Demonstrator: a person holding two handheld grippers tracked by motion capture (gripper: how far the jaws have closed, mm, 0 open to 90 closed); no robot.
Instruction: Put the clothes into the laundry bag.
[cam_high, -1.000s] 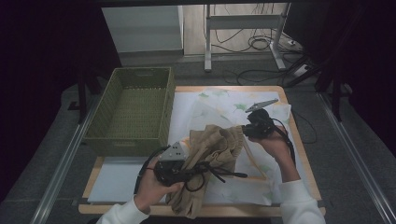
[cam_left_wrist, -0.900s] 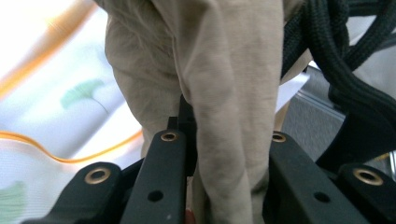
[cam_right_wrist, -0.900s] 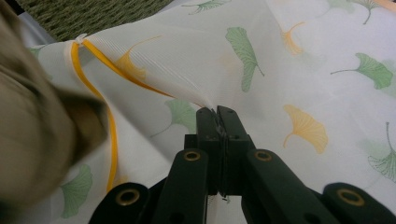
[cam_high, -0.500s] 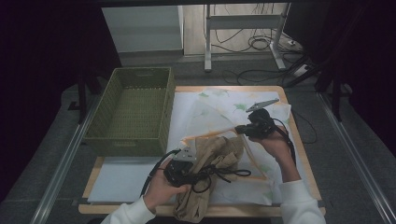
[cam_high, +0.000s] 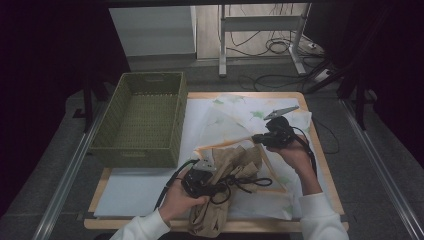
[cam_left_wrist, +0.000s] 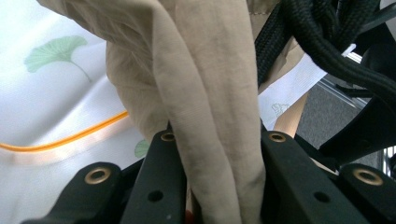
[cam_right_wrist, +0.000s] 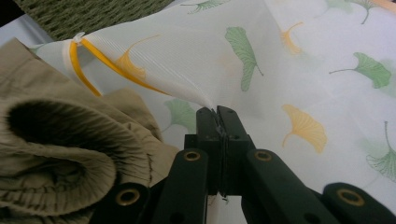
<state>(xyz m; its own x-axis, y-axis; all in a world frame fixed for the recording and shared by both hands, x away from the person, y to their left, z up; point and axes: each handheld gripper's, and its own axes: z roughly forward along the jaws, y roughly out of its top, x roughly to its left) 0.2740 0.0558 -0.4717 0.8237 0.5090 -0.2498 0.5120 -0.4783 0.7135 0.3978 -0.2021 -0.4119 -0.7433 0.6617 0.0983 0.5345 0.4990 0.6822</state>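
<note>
A crumpled tan garment (cam_high: 235, 162) with a black drawstring (cam_high: 245, 181) lies on a white mesh bag (cam_high: 235, 117) printed with ginkgo leaves and edged in orange. My left gripper (cam_high: 215, 176) is shut on a thick fold of the garment (cam_left_wrist: 205, 70), near the table's front; the black cord (cam_left_wrist: 299, 37) hangs beside it. My right gripper (cam_high: 257, 136) is shut on the bag's edge and holds it raised. In the right gripper view the mesh (cam_right_wrist: 280, 60) is pinched at the gripper's (cam_right_wrist: 218, 112) tips, with the garment (cam_right_wrist: 60, 140) at lower left.
A green woven basket (cam_high: 142, 117) stands on the left part of the wooden table (cam_high: 97, 192). A metal frame and cables (cam_high: 280, 47) lie on the floor beyond the far edge. Dark rails run along both sides of the table.
My left gripper has shifted slightly right with the garment, which has bunched up lower by the bag's orange edge. The right gripper has kept hold of the bag and barely moved.
</note>
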